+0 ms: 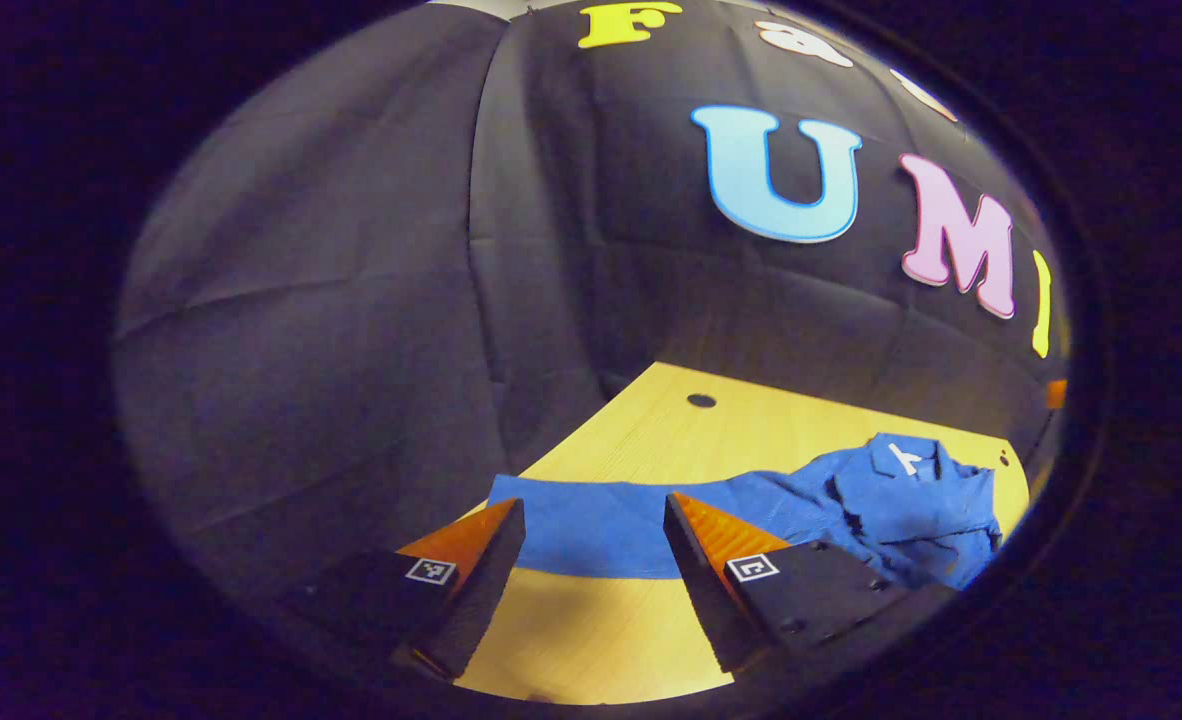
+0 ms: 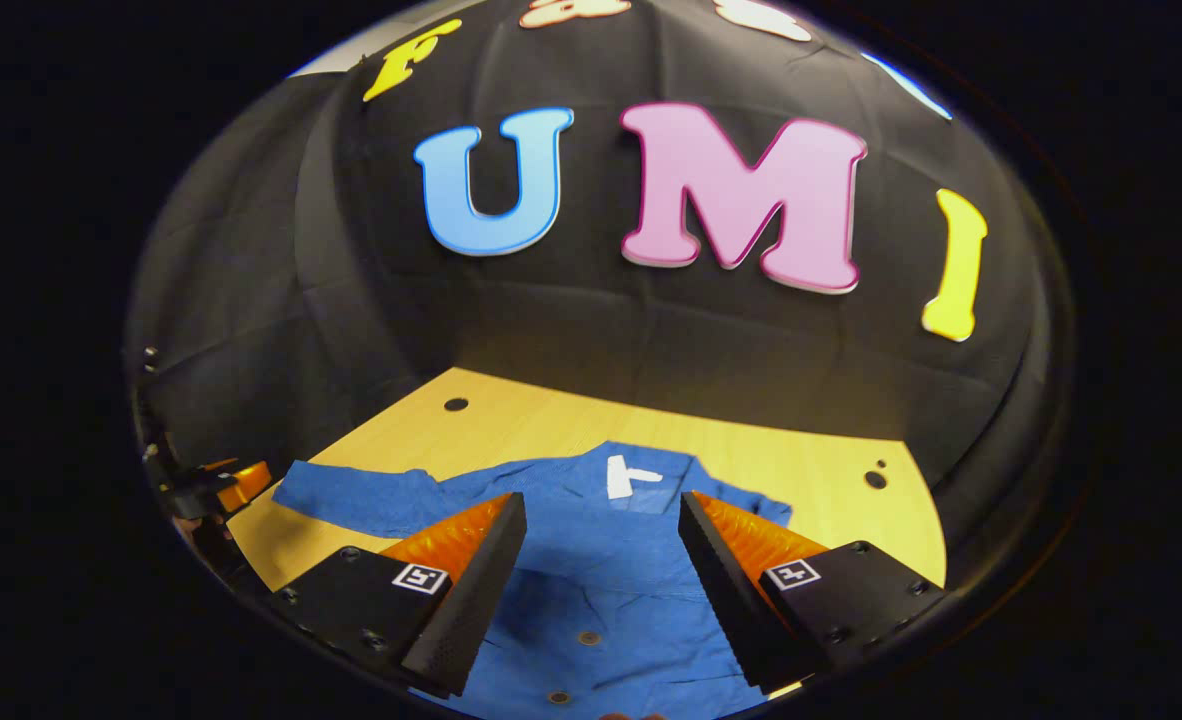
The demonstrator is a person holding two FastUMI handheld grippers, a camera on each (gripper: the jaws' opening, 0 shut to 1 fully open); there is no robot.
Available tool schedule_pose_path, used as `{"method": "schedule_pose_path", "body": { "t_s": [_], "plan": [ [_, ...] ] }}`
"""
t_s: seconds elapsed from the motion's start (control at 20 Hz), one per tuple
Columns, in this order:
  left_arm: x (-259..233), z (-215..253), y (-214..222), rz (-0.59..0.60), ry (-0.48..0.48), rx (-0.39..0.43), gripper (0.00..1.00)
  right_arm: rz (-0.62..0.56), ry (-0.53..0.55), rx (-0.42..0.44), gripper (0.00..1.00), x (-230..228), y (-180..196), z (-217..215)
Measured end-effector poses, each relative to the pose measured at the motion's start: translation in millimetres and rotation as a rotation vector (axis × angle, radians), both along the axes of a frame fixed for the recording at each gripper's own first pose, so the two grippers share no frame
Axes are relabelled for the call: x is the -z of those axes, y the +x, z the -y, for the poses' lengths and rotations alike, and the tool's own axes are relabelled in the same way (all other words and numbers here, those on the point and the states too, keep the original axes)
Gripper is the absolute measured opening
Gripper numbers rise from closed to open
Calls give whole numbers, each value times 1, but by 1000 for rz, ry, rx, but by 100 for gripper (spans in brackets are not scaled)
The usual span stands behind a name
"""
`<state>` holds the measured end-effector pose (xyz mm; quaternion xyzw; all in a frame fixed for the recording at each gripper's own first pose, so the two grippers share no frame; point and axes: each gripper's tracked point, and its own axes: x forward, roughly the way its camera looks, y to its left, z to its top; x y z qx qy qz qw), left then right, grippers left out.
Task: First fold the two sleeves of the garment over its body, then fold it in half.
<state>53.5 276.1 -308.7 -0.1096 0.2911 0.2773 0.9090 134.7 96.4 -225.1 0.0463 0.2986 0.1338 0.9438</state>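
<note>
A blue button-up shirt [image 2: 591, 560] lies on the wooden table [image 2: 831, 470], collar and white label toward the back wall. One sleeve [image 2: 351, 495] stretches out flat to the left. In the left gripper view that sleeve [image 1: 591, 530] runs across in front of my left gripper [image 1: 594, 520], which hovers open above its end; the shirt body [image 1: 901, 505] lies rumpled to the right. My right gripper [image 2: 601, 520] stands open over the shirt's chest, with nothing between its fingers. The left gripper [image 2: 216, 490] also shows at the left edge of the right gripper view.
The black cloth wall [image 1: 351, 300] closes the table at the back and left. The wooden tabletop [image 1: 591, 630] has small round holes, one [image 1: 701, 401] near the back corner and others [image 2: 876, 478] at the right.
</note>
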Motion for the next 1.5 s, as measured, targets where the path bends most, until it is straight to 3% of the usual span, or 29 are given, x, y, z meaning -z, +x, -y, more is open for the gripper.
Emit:
{"method": "schedule_pose_path", "body": {
  "t_s": [0.1, 0.2, 0.25, 0.3, 0.4, 0.45, 0.5, 0.65, 0.75, 0.85, 0.95, 1.05, 1.15, 1.25, 1.3, 1.35, 1.5],
  "plan": [
    [35, -9, 1, -88, -67, -3, 83, 61, -42, 53, 98, -26, -21, 31],
    [54, -29, 2, -159, -60, -22, 83, 161, -98, 98, 98, -58, -34, 57],
    [60, -41, 1, -186, -44, -29, 83, 202, -143, 112, 89, -71, -41, 71],
    [66, -51, 2, -219, -29, -30, 83, 224, -191, 133, 96, -81, -53, 86],
    [76, -62, 4, -293, -17, -26, 83, 230, -237, 155, 96, -99, -75, 101],
    [76, -62, 3, -317, -16, -22, 83, 239, -250, 166, 91, -109, -83, 107],
    [76, -63, 3, -343, -17, -23, 82, 242, -251, 187, 96, -117, -87, 113],
    [83, -60, -1, -435, -57, -11, 83, 212, -224, 284, 96, -121, -103, 131],
    [80, -66, 5, -439, -40, -5, 84, 196, -234, 309, 92, -118, -106, 141],
    [81, -65, 2, -457, -43, -4, 83, 190, -239, 313, 96, -118, -107, 147],
    [79, -57, 6, -428, -115, -9, 82, 203, -244, 311, 96, -121, -107, 151],
    [80, -46, 15, -385, -211, -32, 68, 198, -240, 305, 96, -119, -111, 153],
    [78, -40, 15, -403, -225, 6, 55, 183, -240, 297, 96, -114, -116, 154],
    [83, -39, 19, -435, -198, 78, 35, 181, -253, 283, 96, -111, -116, 156],
    [85, -39, 21, -460, -177, 77, 17, 176, -251, 281, 96, -109, -116, 157],
    [83, -37, 25, -472, -162, 85, 5, 169, -239, 281, 92, -108, -118, 155],
    [75, -37, 24, -449, -191, 106, 6, 170, -233, 280, 96, -108, -118, 156]
  ]
}}
